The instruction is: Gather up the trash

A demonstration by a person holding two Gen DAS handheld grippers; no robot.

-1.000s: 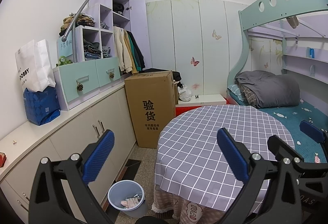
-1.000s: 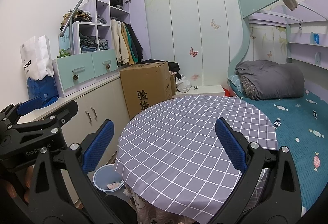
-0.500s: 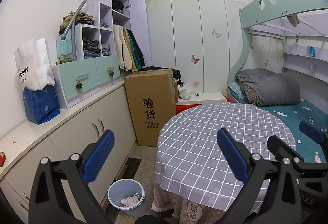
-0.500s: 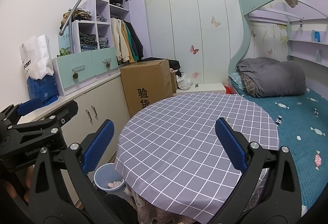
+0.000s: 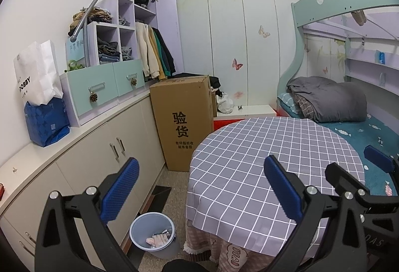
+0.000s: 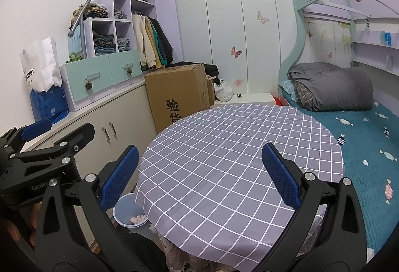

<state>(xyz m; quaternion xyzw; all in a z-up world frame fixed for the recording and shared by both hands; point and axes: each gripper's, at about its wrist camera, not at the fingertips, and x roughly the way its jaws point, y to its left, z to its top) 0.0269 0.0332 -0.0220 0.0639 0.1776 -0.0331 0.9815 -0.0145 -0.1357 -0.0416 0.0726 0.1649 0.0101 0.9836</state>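
Left wrist view: left claw [image 5: 199,194] spread wide, blue pads [image 5: 119,193] far apart, gripping nothing and touching nothing, raised over the near edge of the round table [image 5: 249,160] with its grey checked cloth. Down on the floor between the table and the low cabinets [image 5: 82,167], a pale blue bin [image 5: 152,234] standing upright with pinkish scraps of trash [image 5: 157,238] lying in its bottom. Behind it, a tall cardboard box [image 5: 184,122] just beside the table's far left side. Up on the cabinet top, a white paper bag [image 5: 37,72] tucked into a blue bag [image 5: 46,122]. At the right edge of the same view, the black frame and one blue pad of the right claw [image 5: 359,179], near the table's right rim. Right wrist view: right claw [image 6: 199,177] likewise wide apart, clamped on nothing, poised over the tablecloth without contact. Left claw [image 6: 49,137] seen from the side at the left edge, over the gap between table and cabinets, fingertips of the holding hand [image 6: 15,234] partly visible below it. Bin [image 6: 129,216] half hidden under the table's edge, a little trash [image 6: 137,219] showing inside. Bed [image 6: 361,137] with teal sheet and a rolled grey quilt [image 6: 331,85] just beyond the table on the right.
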